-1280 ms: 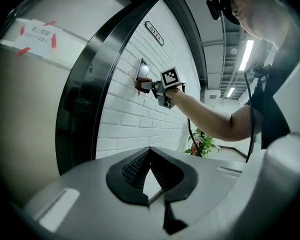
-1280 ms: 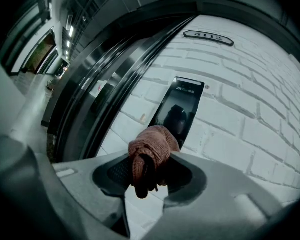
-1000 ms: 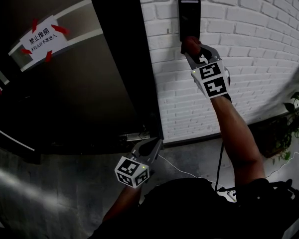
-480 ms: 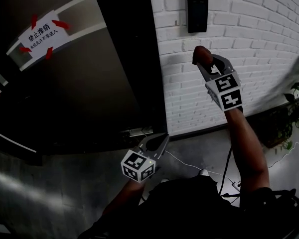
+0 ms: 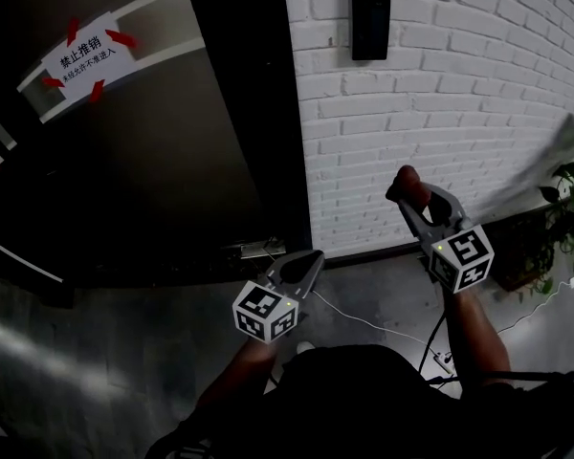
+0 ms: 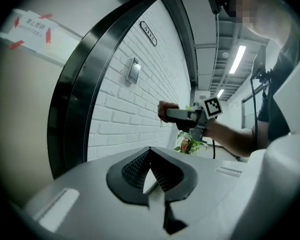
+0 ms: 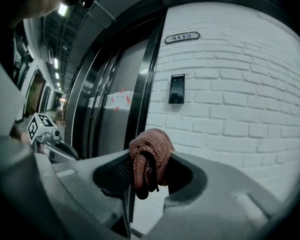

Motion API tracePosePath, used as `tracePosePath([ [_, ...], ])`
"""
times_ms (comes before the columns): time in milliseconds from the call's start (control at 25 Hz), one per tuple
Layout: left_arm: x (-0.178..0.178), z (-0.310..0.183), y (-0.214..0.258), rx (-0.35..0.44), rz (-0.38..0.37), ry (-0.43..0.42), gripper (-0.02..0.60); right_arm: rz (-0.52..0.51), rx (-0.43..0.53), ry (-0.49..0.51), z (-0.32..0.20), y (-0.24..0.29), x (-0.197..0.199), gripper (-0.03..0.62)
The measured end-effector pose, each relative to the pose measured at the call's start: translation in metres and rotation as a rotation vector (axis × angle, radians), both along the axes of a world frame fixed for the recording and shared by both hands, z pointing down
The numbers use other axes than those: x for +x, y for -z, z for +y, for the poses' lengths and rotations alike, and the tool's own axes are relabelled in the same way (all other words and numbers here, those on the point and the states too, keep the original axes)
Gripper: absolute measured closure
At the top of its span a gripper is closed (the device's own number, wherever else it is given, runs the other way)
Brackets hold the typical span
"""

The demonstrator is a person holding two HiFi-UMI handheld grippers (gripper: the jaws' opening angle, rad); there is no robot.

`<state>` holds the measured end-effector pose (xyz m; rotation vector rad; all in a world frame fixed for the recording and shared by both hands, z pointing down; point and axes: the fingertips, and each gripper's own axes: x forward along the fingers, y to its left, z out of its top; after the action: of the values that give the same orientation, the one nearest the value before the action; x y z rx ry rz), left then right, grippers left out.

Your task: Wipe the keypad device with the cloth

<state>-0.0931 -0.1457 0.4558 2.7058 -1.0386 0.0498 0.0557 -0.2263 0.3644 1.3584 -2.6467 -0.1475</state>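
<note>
Reddish-brown cloth [image 7: 149,156] sits pinched tight in the right claw [image 5: 413,197], well below the keypad device [image 5: 370,22] on the brick wall [image 5: 478,94] and off its face. Left claw [image 6: 150,170], lower again and left of the device, is closed on nothing. No wiping contact now; whether the face is clean, I can't judge.

light: dim, head view darkest | source: ceiling strip lights [image 6: 238,59] above the right tongs [image 6: 166,113] | brightest: white brick wall [image 5: 440,113] ahead of both tongs | darkest: door [image 5: 172,189] beside the left tongs [image 5: 309,259], near black | edges: fisheye bending, black corners in gripper views | blur: tongs' near bodies soft
</note>
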Motion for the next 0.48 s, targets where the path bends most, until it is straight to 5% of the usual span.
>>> tracePosePath([
  [280, 0.043, 0.030, 0.002, 0.005, 0.011, 0.065, 0.565, -0.208, -0.146, 0.031, 0.070, -0.047, 0.051, 0.450],
  [480, 0.063, 0.051, 0.000, -0.006, 0.012, 0.121, 0.565, -0.161, -0.173, 0.106, 0.110, -0.066, 0.067, 0.450],
])
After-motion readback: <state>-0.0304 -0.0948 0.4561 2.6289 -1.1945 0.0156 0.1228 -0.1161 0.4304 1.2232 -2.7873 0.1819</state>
